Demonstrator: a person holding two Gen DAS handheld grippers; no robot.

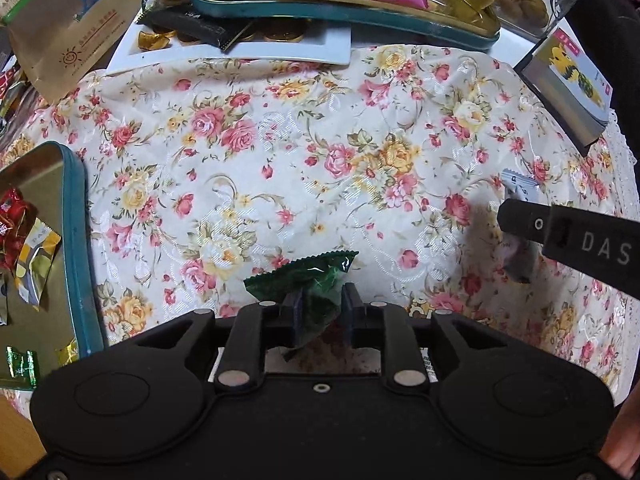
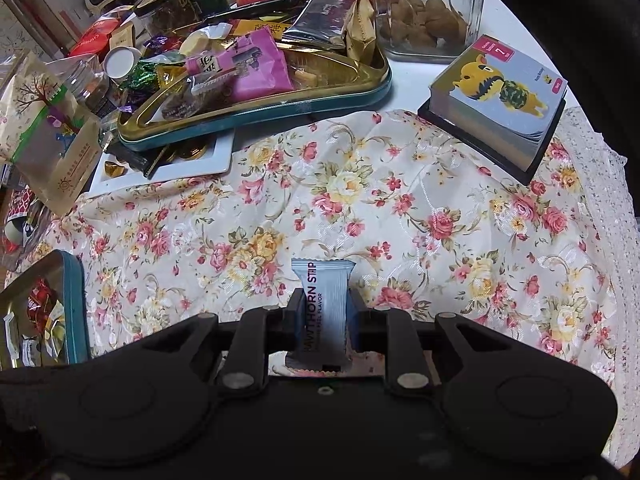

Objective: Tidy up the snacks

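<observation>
Between our left gripper's (image 1: pixel 322 312) pads sits a crinkly green foil candy (image 1: pixel 320 284), clamped | right gripper (image 2: pixel 323 320) pinches a pale-blue hawthorn strip packet (image 2: pixel 322 304) | progress: several sweets already lie in the teal-rimmed gold tin (image 1: pixel 78 248) off to the left; both held pieces remain to drop there.

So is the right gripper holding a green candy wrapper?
No, the right gripper is clamped on a pale blue hawthorn strip packet.
</observation>
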